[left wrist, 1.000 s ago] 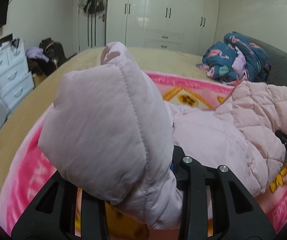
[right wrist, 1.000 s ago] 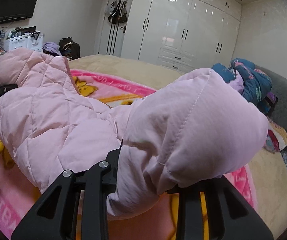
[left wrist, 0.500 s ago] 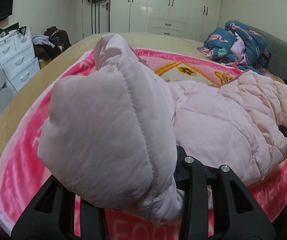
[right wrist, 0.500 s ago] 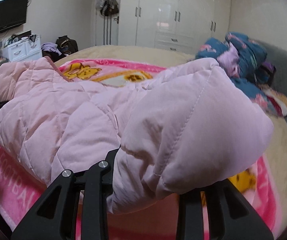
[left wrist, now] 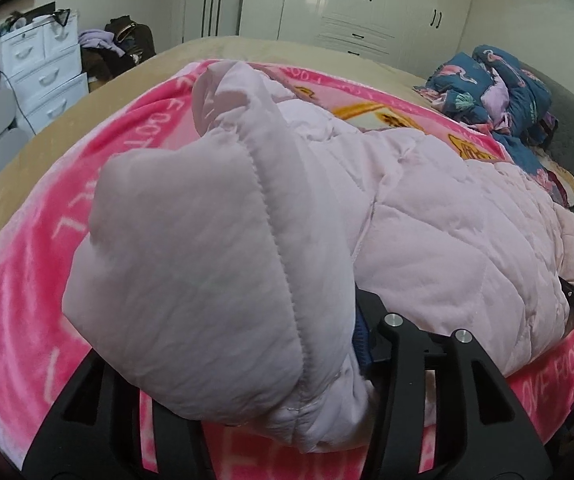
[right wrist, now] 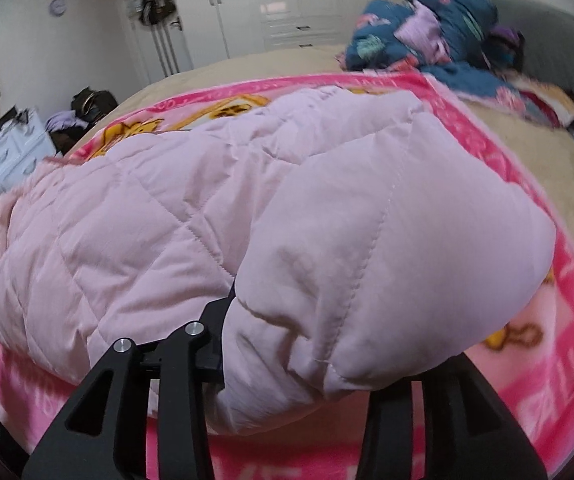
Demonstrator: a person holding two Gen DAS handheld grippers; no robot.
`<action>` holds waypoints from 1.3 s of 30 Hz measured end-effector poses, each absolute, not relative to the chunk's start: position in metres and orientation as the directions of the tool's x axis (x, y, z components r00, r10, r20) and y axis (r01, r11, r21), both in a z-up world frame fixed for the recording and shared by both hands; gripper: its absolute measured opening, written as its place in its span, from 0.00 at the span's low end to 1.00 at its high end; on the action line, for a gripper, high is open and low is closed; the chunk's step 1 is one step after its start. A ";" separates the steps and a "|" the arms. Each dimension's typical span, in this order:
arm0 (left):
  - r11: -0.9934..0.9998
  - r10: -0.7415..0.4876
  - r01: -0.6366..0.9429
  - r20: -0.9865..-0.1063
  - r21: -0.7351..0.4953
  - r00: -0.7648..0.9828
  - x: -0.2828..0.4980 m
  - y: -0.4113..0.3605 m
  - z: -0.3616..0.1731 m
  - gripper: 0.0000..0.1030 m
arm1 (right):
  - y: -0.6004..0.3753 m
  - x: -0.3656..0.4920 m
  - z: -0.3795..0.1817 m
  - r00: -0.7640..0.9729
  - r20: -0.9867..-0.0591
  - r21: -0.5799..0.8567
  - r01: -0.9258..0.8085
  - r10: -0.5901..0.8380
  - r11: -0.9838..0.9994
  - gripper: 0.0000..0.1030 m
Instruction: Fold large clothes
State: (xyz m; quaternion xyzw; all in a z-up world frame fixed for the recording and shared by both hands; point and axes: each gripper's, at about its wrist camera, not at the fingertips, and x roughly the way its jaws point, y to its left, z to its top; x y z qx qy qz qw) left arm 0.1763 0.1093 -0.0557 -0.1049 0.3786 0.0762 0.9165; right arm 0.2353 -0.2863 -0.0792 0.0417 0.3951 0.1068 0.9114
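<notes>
Jacket (left wrist: 427, 216) pink puffy one, now lowered onto the pink blanket (left wrist: 35, 240) on the bed | left gripper (left wrist: 287, 360) and right gripper (right wrist: 287, 356) both clamped on its near edge | sagging less than a second ago | probably laying it flat for folding

Both wrist views face close over the shared jacket (left wrist: 427, 216)

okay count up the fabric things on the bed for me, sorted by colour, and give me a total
Pale pink: 1, the quilted jacket, gripped by the left gripper and the right gripper
Bright pink: 1, the blanket under it
Dark blue patterned: 1, the bundle of clothes at the far side
Total: 3
</notes>
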 end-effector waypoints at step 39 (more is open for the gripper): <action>0.973 0.084 -0.197 -0.612 -0.120 0.786 0.044 0.093 0.025 0.91 | -0.275 0.067 0.025 0.786 -0.533 0.139 -0.283 0.313 0.949 0.96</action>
